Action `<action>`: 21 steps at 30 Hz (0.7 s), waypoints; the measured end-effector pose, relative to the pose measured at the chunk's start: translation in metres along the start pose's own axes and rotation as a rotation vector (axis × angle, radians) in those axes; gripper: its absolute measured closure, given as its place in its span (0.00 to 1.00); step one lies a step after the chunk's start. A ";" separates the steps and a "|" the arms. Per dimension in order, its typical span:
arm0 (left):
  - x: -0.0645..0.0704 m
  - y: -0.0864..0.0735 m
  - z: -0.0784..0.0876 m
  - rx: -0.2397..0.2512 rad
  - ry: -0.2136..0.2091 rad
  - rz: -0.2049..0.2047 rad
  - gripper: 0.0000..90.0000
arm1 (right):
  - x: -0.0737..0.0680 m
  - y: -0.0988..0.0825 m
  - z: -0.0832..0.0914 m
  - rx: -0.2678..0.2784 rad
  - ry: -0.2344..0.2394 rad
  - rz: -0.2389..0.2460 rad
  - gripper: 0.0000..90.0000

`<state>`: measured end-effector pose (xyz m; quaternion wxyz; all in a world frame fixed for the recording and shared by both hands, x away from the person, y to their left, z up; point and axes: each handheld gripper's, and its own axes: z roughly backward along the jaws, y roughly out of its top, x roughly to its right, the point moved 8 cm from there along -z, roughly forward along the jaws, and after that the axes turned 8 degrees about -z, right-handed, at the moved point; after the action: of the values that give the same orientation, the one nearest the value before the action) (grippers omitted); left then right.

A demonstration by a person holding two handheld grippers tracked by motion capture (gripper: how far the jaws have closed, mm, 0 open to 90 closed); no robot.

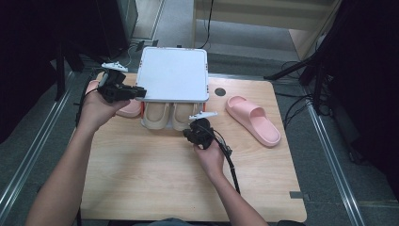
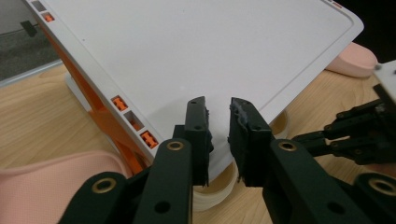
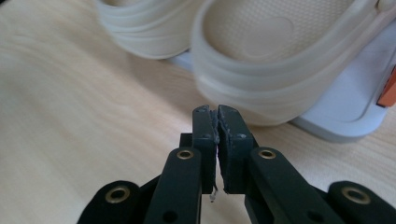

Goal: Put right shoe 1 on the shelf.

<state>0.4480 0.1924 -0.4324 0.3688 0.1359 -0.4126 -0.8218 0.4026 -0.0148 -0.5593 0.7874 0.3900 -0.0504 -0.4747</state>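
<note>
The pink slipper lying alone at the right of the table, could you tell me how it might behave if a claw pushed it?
The pink slipper lies flat on its broad sole, so it would probably slide or swivel on the smooth wooden table rather than tip or roll. Its thick, moulded look suggests light foam or rubber. The wide strap would likely flex under a pinch, not crack.

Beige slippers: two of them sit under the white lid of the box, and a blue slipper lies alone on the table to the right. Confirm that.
One detail is off: the lone slipper on the right is pink, not blue, as the high view shows. The two beige slippers do sit under the white lid.
</note>
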 end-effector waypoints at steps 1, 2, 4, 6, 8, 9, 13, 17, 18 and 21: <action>0.000 0.000 0.001 -0.003 -0.006 0.012 0.80 | -0.001 0.000 0.004 0.003 0.010 0.007 0.94; 0.000 0.000 0.002 -0.007 -0.004 0.013 0.76 | -0.005 -0.001 0.012 0.002 0.028 0.014 0.92; -0.001 -0.001 0.006 0.001 0.005 0.024 0.66 | -0.009 -0.003 0.026 0.009 0.054 0.047 0.86; -0.002 0.000 0.015 0.020 0.007 0.050 0.57 | -0.011 -0.008 0.039 0.013 0.069 0.080 0.80; -0.003 0.001 0.022 0.040 0.012 0.065 0.52 | -0.012 -0.014 0.056 0.056 0.104 0.139 0.70; -0.004 0.001 0.027 0.052 0.014 0.075 0.50 | -0.011 -0.016 0.061 0.077 0.113 0.151 0.68; -0.007 -0.003 0.039 0.055 0.035 0.093 0.45 | -0.004 -0.027 0.086 0.139 0.162 0.123 0.57; -0.015 -0.011 0.048 0.046 0.065 0.098 0.43 | 0.003 -0.030 0.101 0.152 0.175 0.091 0.52; -0.018 -0.014 0.051 0.045 0.074 0.100 0.43 | 0.005 -0.030 0.104 0.155 0.182 0.077 0.51; -0.026 -0.022 0.055 0.032 0.100 0.114 0.43 | 0.014 -0.030 0.110 0.161 0.175 0.063 0.50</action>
<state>0.4260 0.2515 -0.4177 0.4328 0.1589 -0.4138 -0.7850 0.3392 -0.0953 -0.5072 0.7695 0.4900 -0.0320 -0.4083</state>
